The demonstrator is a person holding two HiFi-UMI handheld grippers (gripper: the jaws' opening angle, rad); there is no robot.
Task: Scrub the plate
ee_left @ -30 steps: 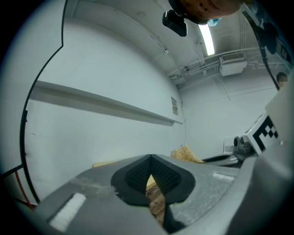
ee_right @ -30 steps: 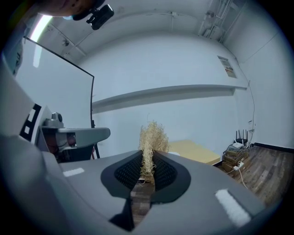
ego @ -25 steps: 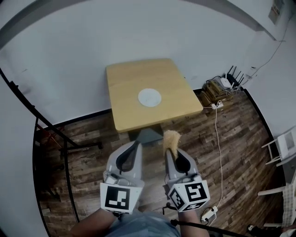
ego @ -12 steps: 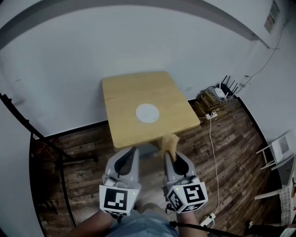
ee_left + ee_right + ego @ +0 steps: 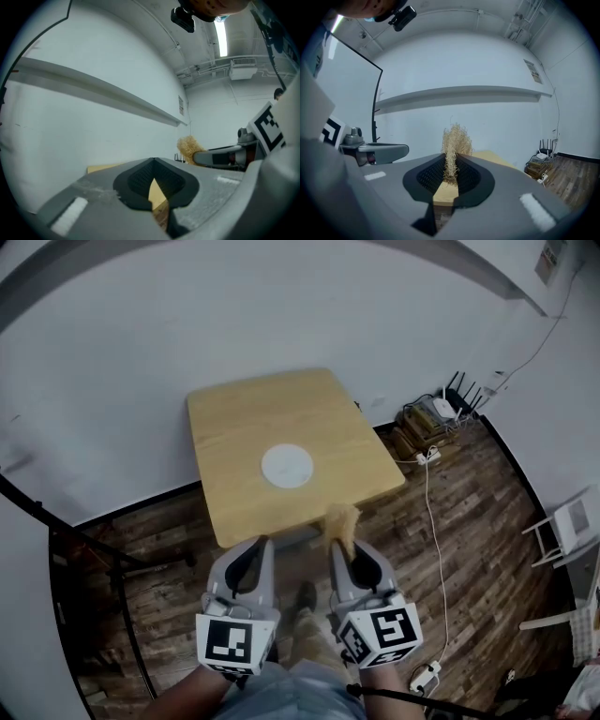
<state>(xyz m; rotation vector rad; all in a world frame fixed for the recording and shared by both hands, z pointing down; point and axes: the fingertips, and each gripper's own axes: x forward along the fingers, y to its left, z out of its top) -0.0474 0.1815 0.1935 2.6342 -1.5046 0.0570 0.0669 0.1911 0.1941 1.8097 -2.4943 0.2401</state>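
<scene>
While the right gripper (image 5: 451, 163) is clamped on a scrubber (image 5: 456, 137) of pale, straw-like fibre, whose tuft is seen standing out beyond the fingertips, the left gripper (image 5: 153, 161) is held with its jaws pressed together and nothing between them. Both are carried side by side, apart from each other, each backed by a cube with square markers, and both are pointed toward a table (image 5: 234, 418) of light wood. They are seen above a floor (image 5: 469, 540) of dark wooden planks, on the near side of the table, with the scrubber's tuft close to the table's near edge. Plate (image 5: 287, 466): white, round, laid flat near the middle of the tabletop, well apart from both grippers and untouched by the scrubber. Behind the table a white wall (image 5: 281, 306) is recorded. On the floor past the table's right side a router with antennas (image 5: 441, 412) is set on a stack of boxes. A black metal stand (image 5: 103, 540) is noted at the left, a white chair (image 5: 570, 526) at the right edge, and a white power strip (image 5: 424, 675) near the right gripper's cube.
</scene>
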